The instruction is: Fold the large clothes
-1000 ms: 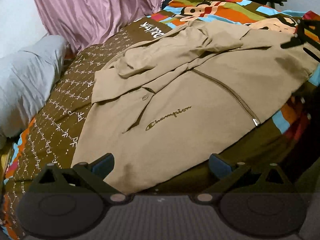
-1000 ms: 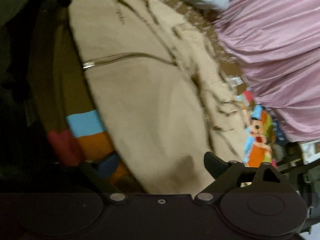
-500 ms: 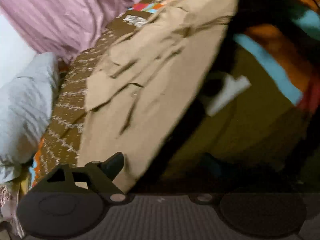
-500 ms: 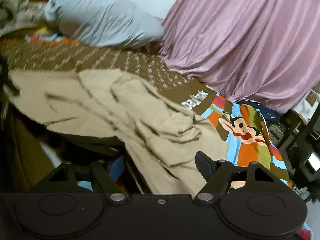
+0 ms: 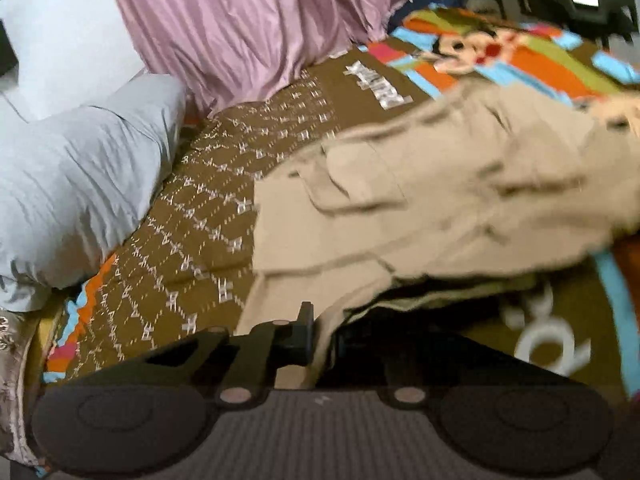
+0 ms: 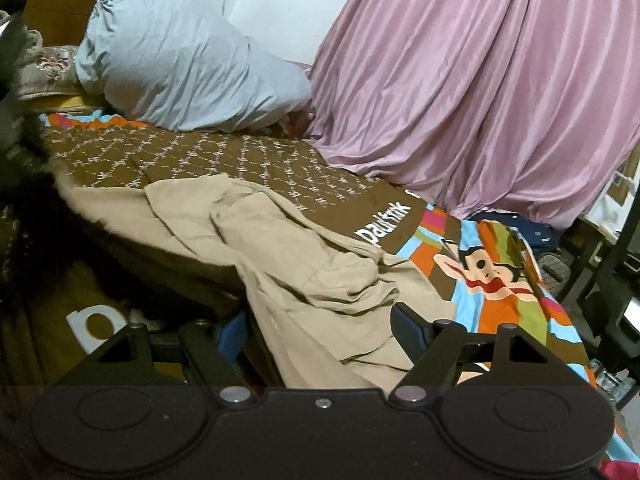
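A large tan Champion jacket point(image 5: 440, 200) lies on a bed, its near hem lifted and folded back so the dark underside shows. My left gripper point(image 5: 320, 340) is shut on the jacket's hem and holds it above the bedspread. In the right wrist view the jacket point(image 6: 304, 276) is bunched in the middle. My right gripper point(image 6: 316, 332) has cloth running between its fingers, which stand wide apart; whether it pinches the cloth is unclear.
The bedspread point(image 5: 192, 240) is brown with white marks and a colourful cartoon print point(image 6: 492, 272). A grey pillow point(image 6: 180, 68) lies at the head. A pink curtain point(image 6: 480, 80) hangs along the far side. Dark furniture point(image 6: 600, 280) stands at the right.
Both grippers have lifted the jacket's near hem and carried it toward the far side, folding the front over. The Champion logo and zip no longer show.
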